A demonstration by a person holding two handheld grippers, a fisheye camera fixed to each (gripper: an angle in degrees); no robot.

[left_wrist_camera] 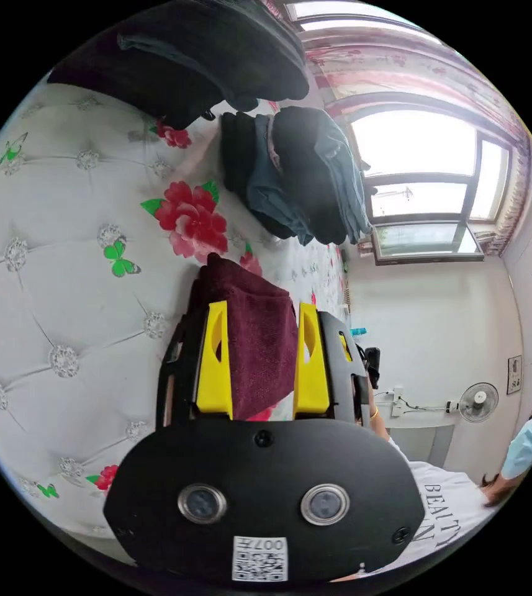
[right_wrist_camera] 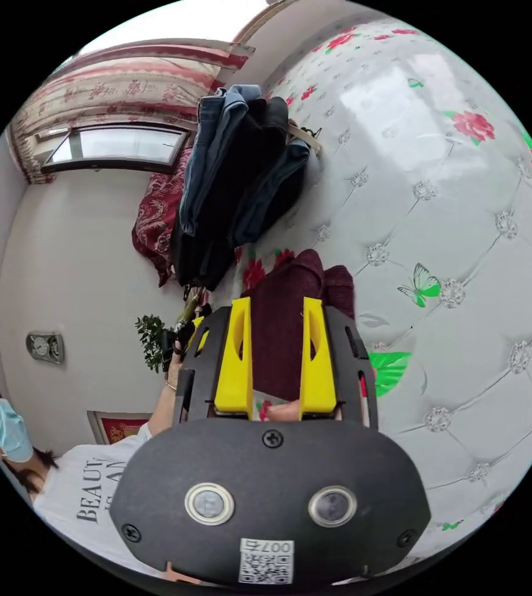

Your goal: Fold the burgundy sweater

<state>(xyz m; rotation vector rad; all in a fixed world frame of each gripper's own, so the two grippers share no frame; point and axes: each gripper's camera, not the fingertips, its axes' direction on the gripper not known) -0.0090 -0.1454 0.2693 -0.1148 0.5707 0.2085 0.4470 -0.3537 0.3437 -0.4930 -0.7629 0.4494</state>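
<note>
Burgundy sweater (left_wrist_camera: pixel 259 338) is hanging bunched over the tufted floral bed (left_wrist_camera: pixel 61 279), both the left gripper (left_wrist_camera: pixel 261 363) and right gripper (right_wrist_camera: pixel 276 360) pinching it; folding is looking barely begun

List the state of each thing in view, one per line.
Left tool: shut on sweater.
Right tool: shut on sweater.
Sweater: bunched, gripped by both tools over the quilt.
Dark clothes stack: folded, resting on quilt.
Quilt: spread flat.
Window: its lower pane tilted open.
</note>
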